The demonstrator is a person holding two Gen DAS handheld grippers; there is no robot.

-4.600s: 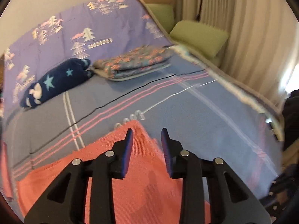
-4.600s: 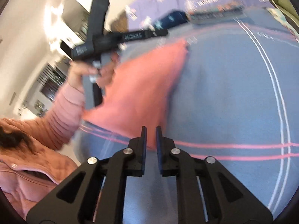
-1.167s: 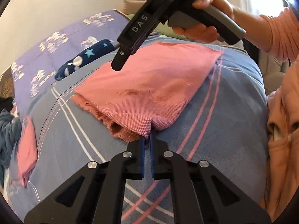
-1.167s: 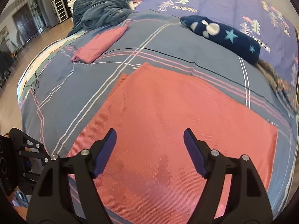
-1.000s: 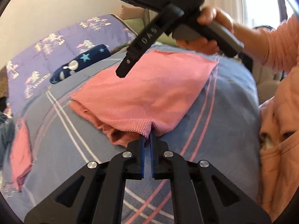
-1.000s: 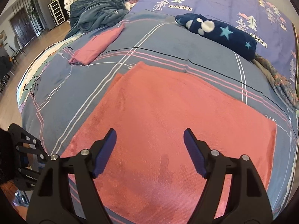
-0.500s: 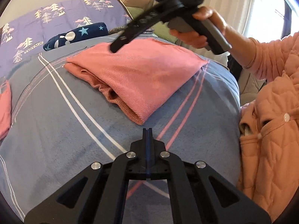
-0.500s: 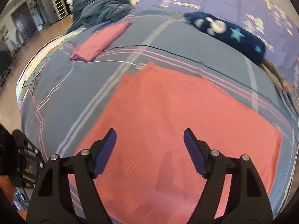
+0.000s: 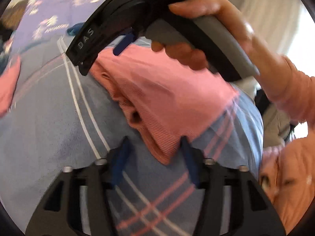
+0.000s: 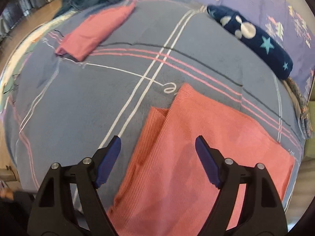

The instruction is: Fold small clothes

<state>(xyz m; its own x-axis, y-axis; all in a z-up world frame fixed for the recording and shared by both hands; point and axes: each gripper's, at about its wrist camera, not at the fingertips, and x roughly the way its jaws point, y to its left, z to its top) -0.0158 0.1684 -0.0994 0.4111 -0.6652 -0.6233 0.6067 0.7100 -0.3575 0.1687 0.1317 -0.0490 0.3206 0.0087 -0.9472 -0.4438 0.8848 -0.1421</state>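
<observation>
Coral garment: coral-pink knit garment (image 10: 206, 157) lies folded on the blue-grey plaid bedspread (image 10: 98, 98), toward the bed's near edge; the left-wrist view shows stacked layers along its side and a corner pointing at the camera.
Left gripper: left gripper (image 9: 155, 149) has its jaws opening; that garment corner sits between them, the right pad just at the fabric's edge, the pads not pressing it.
Right gripper: right gripper (image 10: 157, 153) hangs over the garment with jaws wide apart and nothing between them; the cloth's left edge lies below the gap.
Hand: a hand (image 9: 206, 39) in a peach sleeve grips the right gripper's grey handle, seen from the left wrist.
Other cloth: pink folded piece (image 10: 94, 33) toward the bedspread's far left corner; navy star-print roll (image 10: 256, 39) near the far right edge.
</observation>
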